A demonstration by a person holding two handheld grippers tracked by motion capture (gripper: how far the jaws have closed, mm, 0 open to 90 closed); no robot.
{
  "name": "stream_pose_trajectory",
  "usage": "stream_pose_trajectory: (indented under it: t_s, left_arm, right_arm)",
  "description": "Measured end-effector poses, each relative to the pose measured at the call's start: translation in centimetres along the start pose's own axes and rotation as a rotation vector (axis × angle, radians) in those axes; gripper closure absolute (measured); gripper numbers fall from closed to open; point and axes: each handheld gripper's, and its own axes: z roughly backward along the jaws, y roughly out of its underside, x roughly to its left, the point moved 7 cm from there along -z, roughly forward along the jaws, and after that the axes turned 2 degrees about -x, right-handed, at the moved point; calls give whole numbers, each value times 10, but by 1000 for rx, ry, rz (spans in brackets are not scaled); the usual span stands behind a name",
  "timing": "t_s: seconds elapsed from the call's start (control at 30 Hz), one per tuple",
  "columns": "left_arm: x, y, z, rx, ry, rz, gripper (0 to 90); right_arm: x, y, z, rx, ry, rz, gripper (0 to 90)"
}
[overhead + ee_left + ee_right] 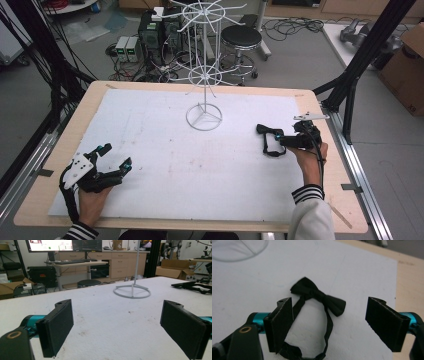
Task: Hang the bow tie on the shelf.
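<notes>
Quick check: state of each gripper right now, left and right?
Left gripper: open, holding nothing, low over the white mat.
Right gripper: open, jaws either side of the black bow tie, not closed on it.

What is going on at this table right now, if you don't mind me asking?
A person holds a two-jaw gripper in each hand over a white-covered table. The right gripper hovers, jaws open, above a black fabric bow tie with a neck strap, not yet gripping it. The left gripper rests open near the table's front left. A white wire display stand is at the back, nothing hanging on it.
</notes>
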Motion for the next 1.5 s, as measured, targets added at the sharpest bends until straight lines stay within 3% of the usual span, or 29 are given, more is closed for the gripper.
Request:
stream_pose_trajectory:
  t_s: [0.1, 0.33, 0.47, 0.7, 1.03, 1.5]
  left_arm:
    - [0, 0, 0, 0, 0, 0, 117]
    - [0, 0, 0, 0, 0, 0, 117]
    - [0, 0, 0, -1, -1, 0, 117]
    - [0, 0, 0, 0, 0, 1, 117]
    - [0, 0, 0, 2, 0, 1, 117]
    - [0, 0, -1, 4, 1, -2, 117]
  right_arm:
    - [-1, 2, -4, 26, 8, 22, 264]
    - [-4, 7, -14, 74, 25, 20, 335]
    - [-5, 11, -18, 113, 32, 28, 434]
    - [-4, 20, -31, 220, 54, 48, 560]
    - [-6, 25, -39, 264, 52, 34, 669]
    - [-5, 28, -46, 287, 11, -33, 819]
